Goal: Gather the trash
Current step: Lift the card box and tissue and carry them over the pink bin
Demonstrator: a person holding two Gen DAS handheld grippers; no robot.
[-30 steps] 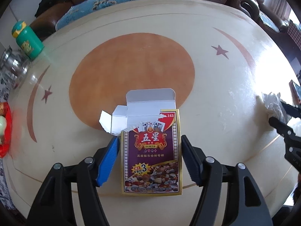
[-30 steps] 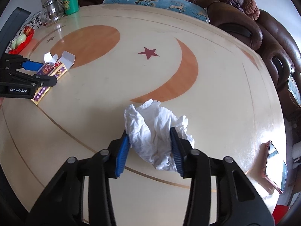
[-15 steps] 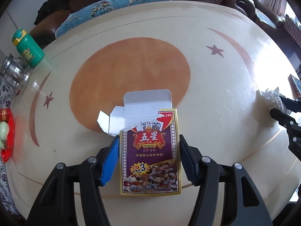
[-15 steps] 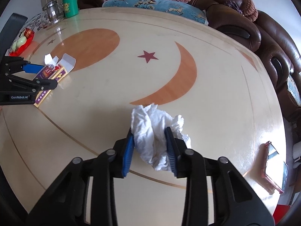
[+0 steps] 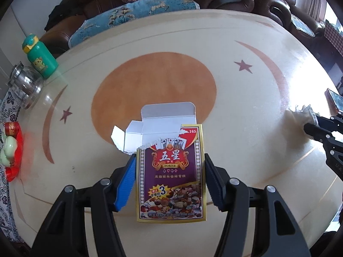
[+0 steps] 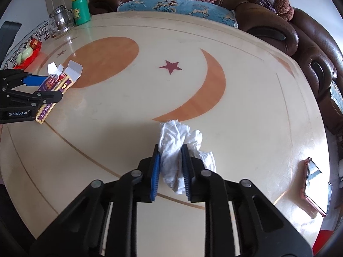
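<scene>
An empty playing-card box [image 5: 171,171], purple and gold with its torn white flap open, lies flat on the round table [image 5: 246,111]. My left gripper [image 5: 169,158] straddles it, blue pads against both long sides; the right wrist view shows the same box [image 6: 66,83] in the left gripper [image 6: 53,86] at the table's left. A crumpled white tissue [image 6: 173,137] sits between the pads of my right gripper [image 6: 170,150], whose jaws are closing and squeezing it. The left wrist view shows that tissue [image 5: 300,113] and the right gripper [image 5: 310,123] at its right edge.
A green bottle [image 6: 80,8] and a glass jar [image 6: 61,19] stand at the far left rim. A red tray [image 5: 12,150] with a pale figurine sits left. A pink-cased phone [image 6: 317,184] lies at the right edge. A brown sofa [image 6: 310,42] curves behind the table.
The left pads have closed in until they meet the box's sides. The right pads have drawn together and pinched the tissue narrower. Neither hand has shifted much.
</scene>
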